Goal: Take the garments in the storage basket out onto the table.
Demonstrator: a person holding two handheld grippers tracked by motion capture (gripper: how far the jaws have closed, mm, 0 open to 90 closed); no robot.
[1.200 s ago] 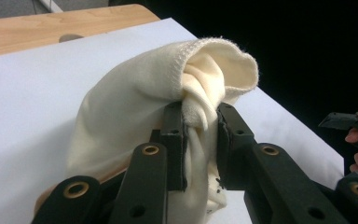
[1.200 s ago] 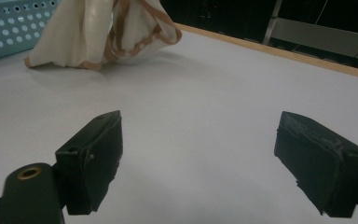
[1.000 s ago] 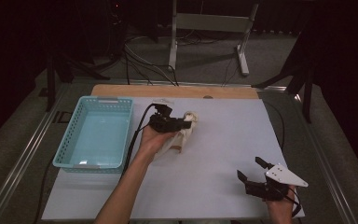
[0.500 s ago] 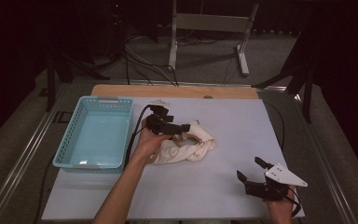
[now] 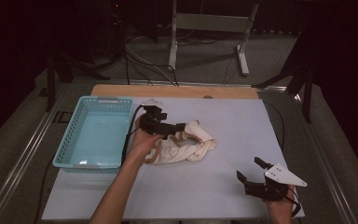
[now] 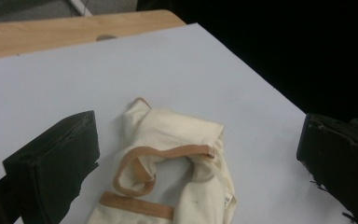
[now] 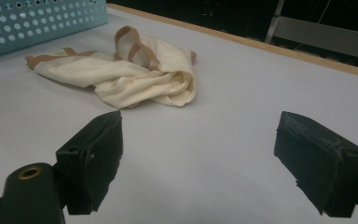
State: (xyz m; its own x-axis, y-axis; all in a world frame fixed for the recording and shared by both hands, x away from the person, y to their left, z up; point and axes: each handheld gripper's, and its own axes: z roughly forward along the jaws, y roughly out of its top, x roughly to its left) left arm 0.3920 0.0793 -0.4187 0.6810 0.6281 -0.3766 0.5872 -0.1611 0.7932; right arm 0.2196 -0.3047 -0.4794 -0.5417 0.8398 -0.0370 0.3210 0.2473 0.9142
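Left claw [image 5: 179, 129] released, jaws just opened, cream garment [image 5: 186, 147] frame centre on tabletop [image 5: 223, 186]; tiny tag illegible. Right claw [image 5: 251, 170] released, lower right.

Hidden and cropped parts

The left hand [image 5: 142, 142] is covering the cream garment's [image 5: 186, 147] near-left edge, the left gripper view's bottom edge is cropping that garment's lower part, and the right gripper view's frame is cutting off the teal basket [image 7: 37, 21].

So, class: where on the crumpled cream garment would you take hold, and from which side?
Probably the tan-trimmed strap loop that stands up off the cream garment. The raised band gives the jaws two faces to pinch. Come from above with the left gripper, which hangs over it, jaws just opened, nothing between them.
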